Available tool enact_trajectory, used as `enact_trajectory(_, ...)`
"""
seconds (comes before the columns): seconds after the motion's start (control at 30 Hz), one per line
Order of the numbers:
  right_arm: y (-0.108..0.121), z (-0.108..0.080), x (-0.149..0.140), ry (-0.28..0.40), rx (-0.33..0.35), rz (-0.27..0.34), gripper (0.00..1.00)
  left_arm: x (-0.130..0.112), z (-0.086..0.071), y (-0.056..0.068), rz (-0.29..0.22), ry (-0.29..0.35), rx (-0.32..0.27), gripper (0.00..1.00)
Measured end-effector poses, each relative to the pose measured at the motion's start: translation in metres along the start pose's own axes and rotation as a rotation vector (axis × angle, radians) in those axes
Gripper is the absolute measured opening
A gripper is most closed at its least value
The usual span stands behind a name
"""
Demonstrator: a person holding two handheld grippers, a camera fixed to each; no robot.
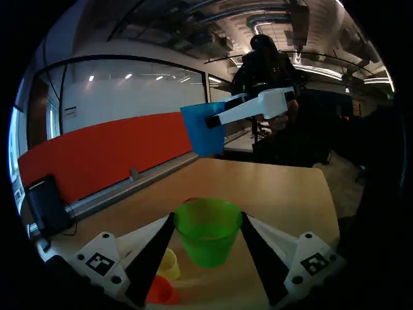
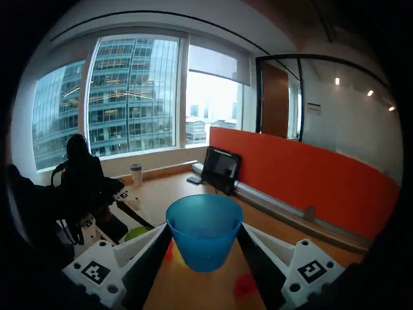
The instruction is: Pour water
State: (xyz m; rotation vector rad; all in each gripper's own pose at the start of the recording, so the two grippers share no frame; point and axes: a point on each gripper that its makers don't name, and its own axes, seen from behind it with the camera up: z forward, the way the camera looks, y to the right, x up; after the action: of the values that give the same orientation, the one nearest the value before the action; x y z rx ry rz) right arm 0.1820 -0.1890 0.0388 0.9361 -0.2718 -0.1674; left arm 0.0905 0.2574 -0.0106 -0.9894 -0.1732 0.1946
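Pre-pour: pinches green cup (image 1: 208, 237) upright between fingers of left gripper (image 1: 206, 219), over tabletop (image 1: 279, 186) inside its edge by orange partition (image 1: 103, 155); clamps blue cup (image 2: 204, 240) likewise in right gripper (image 2: 204, 230), higher up. Needs next, probably: blue rim above green, then slow tilt

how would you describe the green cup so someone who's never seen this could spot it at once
Start at the wooden table running along the orange partition. At its near end, the green cup sits upright between the jaws of the left gripper. Unlike the yellow cup and red cup beside it, it is green and gripped from both sides.
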Motion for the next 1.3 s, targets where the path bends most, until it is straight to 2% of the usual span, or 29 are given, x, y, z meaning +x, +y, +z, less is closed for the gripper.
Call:
enact_trajectory(0.3,0.001,0.005,-0.034,-0.056,0.012,0.005,0.90,-0.026,0.005,0.006,-0.001,-0.070,-0.020,0.90)
enact_trajectory(0.6,0.000,0.011,-0.072,-0.122,0.015,-0.032,0.90,-0.054,0.012,0.010,-0.013,-0.145,-0.040,0.90)
enact_trajectory(1.3,-0.004,0.026,-0.143,-0.232,0.035,-0.058,0.90,-0.108,0.023,0.021,-0.025,-0.292,-0.075,0.90)
